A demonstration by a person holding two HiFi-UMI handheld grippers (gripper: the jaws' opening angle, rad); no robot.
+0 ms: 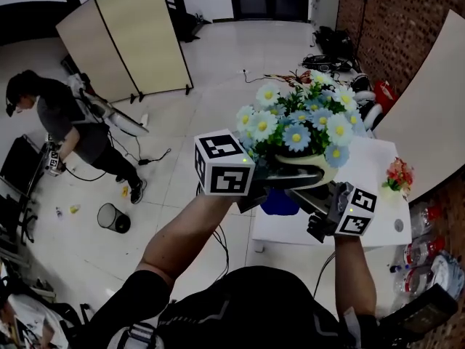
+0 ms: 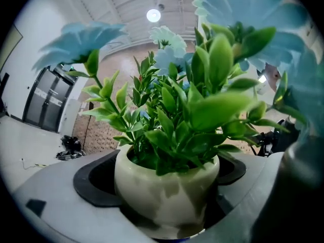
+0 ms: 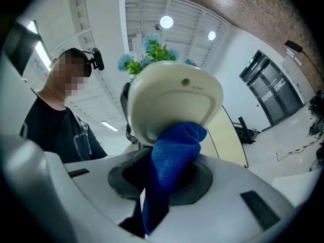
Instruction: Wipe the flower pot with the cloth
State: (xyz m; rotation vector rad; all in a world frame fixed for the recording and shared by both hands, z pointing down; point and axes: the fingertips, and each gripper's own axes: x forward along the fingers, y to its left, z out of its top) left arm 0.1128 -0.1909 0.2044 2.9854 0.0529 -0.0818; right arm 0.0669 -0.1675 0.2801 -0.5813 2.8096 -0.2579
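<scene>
Above table (image 1: pixel 379 195), pot (image 1: pixel 301 167) aloft in left tongs (image 1: pixel 285 182), cloth (image 3: pixel 174 153) beneath in right tongs (image 3: pixel 162 184)

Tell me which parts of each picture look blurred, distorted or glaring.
Head view: wide-angle lens, the folding screen leans outward; the flowers are sharp. Left gripper view: round fisheye edge, near petals blurred, flower pot sharp, ceiling lamp glares. Right gripper view: same fisheye; cloth and the pot's underside sharp.
</scene>
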